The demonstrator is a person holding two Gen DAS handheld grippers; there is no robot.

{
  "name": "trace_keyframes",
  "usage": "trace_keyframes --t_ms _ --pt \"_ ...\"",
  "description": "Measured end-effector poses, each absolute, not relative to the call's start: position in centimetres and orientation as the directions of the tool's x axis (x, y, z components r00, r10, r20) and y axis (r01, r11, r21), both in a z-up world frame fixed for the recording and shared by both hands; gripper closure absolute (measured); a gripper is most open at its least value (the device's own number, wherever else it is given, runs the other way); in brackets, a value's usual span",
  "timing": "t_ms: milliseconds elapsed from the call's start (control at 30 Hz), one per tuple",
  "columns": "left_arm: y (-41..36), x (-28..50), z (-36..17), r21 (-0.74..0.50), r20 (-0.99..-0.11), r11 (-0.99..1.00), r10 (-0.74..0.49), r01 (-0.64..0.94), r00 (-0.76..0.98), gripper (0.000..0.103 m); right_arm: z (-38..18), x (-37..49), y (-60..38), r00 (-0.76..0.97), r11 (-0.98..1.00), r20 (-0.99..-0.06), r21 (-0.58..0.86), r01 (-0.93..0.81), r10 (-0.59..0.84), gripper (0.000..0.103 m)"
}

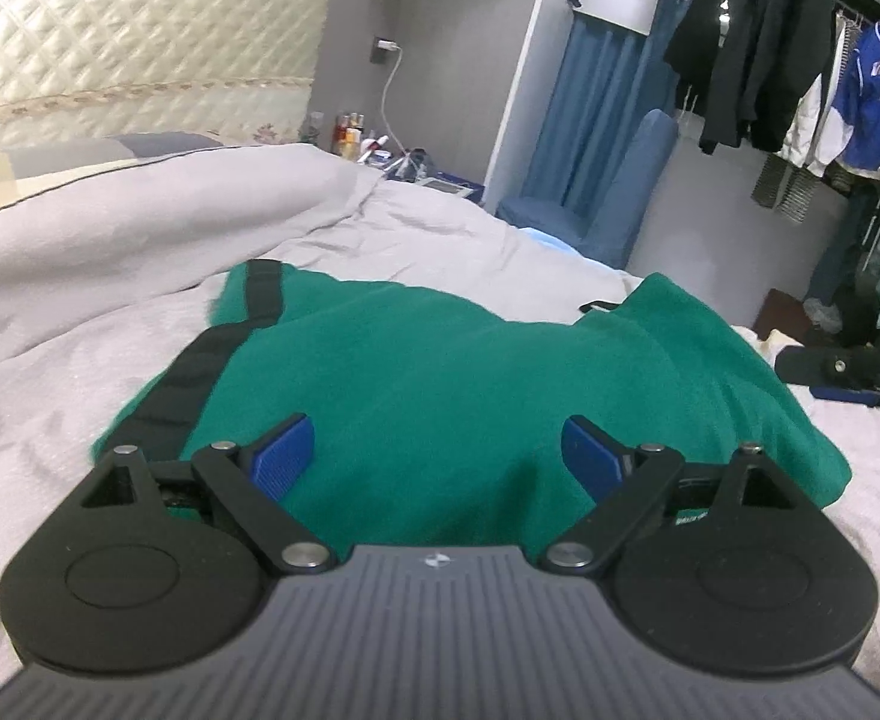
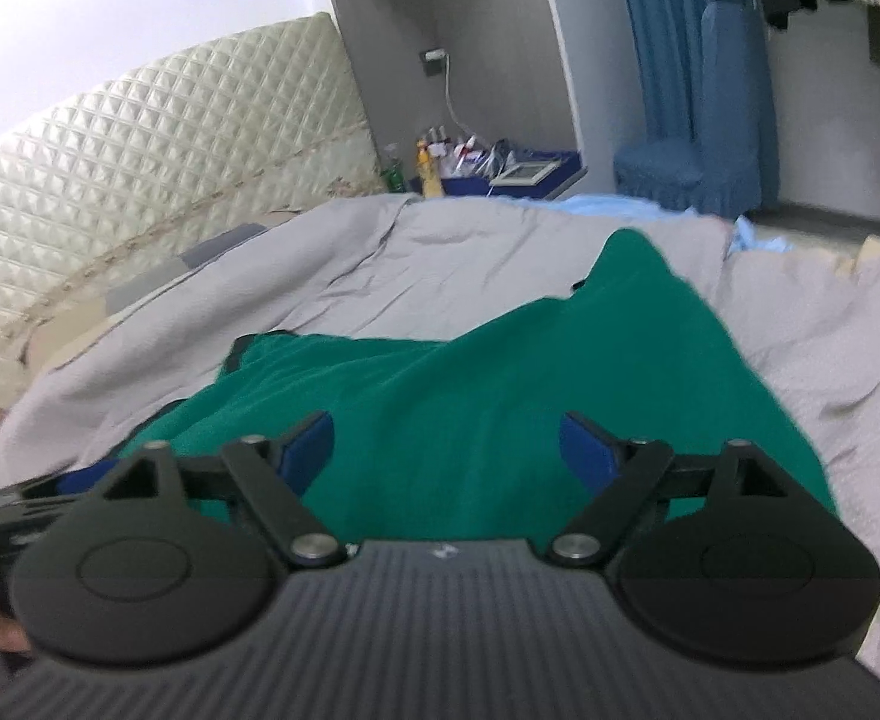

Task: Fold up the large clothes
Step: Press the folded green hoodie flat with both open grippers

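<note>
A green garment point(image 1: 440, 372) with black trim strips point(image 1: 182, 384) lies spread on the bed. It also shows in the right wrist view point(image 2: 500, 384). My left gripper point(image 1: 437, 456) is open just above the garment's near part, blue pads wide apart, nothing between them. My right gripper point(image 2: 446, 450) is open over the garment's near edge, also empty. The right gripper's body shows at the right edge of the left wrist view point(image 1: 848, 369). The left gripper's body shows at the lower left of the right wrist view point(image 2: 14, 510).
The bed has a pale grey sheet point(image 1: 50, 450) and a bunched grey duvet point(image 1: 110, 228) at the back left. A quilted headboard point(image 2: 140, 180), a cluttered nightstand point(image 2: 500, 168), a blue chair point(image 1: 620, 192) and hanging clothes point(image 1: 800, 60) stand beyond.
</note>
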State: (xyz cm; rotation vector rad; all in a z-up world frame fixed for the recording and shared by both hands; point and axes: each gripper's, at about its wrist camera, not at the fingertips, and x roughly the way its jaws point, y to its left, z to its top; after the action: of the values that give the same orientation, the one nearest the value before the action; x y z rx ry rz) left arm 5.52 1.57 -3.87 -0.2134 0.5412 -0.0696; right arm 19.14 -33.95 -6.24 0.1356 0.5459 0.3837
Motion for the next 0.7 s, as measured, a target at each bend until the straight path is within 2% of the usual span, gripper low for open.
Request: trace_keyframes --t_ms 267,533,700 --pt "2.6 6.3 -5.3 -0.174 -0.544 0.984 -0.055 -0.049 0.838 0.010 -8.8 20.7 -33.6 0.789 0.937 -0.506 0.201 -0.286 0.349 0.019" --pt "3.2 7.9 -7.6 -0.199 -0.604 0.978 -0.073 -0.061 0.793 0.007 -11.7 22.1 -31.8 0.757 0.940 -0.568 0.101 -0.327 0.324 0.015" --pt "3.2 9.1 -8.9 -0.185 -0.650 0.981 -0.077 -0.059 0.756 0.003 -13.5 23.1 -31.5 0.731 0.937 -0.596 0.120 -0.329 0.333 0.011"
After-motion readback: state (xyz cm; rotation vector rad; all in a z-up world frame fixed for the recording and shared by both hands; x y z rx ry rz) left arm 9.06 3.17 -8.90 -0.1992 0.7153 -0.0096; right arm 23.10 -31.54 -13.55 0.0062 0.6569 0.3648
